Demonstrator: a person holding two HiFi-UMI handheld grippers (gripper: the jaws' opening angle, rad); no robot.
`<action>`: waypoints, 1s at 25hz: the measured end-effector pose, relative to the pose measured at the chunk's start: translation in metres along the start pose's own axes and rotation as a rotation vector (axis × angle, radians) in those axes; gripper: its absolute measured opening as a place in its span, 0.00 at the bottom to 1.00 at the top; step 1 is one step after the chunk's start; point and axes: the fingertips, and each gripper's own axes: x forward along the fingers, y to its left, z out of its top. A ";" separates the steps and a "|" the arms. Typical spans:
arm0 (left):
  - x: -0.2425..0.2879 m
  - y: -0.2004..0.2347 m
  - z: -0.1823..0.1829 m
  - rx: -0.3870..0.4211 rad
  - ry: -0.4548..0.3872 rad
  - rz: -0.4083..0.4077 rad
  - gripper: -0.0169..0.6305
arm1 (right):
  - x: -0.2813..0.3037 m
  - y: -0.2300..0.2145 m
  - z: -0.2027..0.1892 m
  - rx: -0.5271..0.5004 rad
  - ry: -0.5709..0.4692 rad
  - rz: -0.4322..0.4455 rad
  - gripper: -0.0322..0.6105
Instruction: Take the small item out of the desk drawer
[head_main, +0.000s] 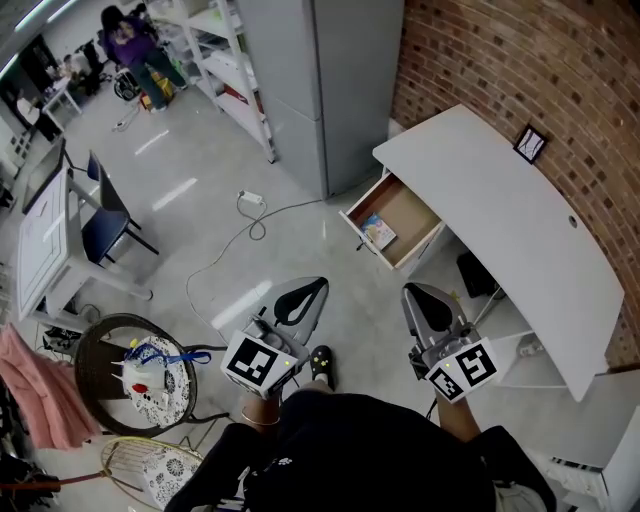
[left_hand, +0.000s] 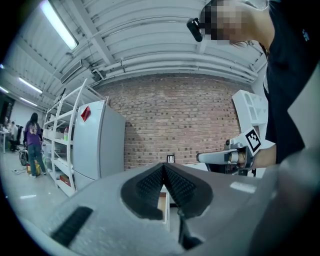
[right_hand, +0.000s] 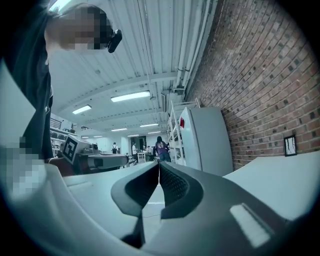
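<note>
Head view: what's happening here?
A person holds a two-jaw gripper in each hand. The left gripper and right gripper are both shut and empty, out over the floor short of the white desk. Its drawer stands open with a small colourful item lying inside, not yet touched.

White tabletop (head_main: 500, 190), red brick wall (head_main: 480, 50), tan drawer (head_main: 412, 208), blue-and-yellow item (head_main: 378, 232), blue chair (head_main: 100, 225), pink cloth (head_main: 40, 385), black-and-white square-patterned markers (head_main: 252, 362).

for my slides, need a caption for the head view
Shut left gripper and shut right gripper before the open drawer of the desk, small item inside
</note>
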 end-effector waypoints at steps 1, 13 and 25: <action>0.001 0.005 -0.001 -0.002 0.001 -0.001 0.01 | 0.006 -0.001 -0.001 -0.001 0.005 -0.002 0.07; 0.024 0.056 -0.004 -0.028 -0.002 -0.046 0.01 | 0.051 -0.021 -0.001 -0.018 0.036 -0.053 0.07; 0.055 0.103 -0.003 -0.036 0.002 -0.129 0.01 | 0.086 -0.047 0.002 -0.025 0.038 -0.161 0.07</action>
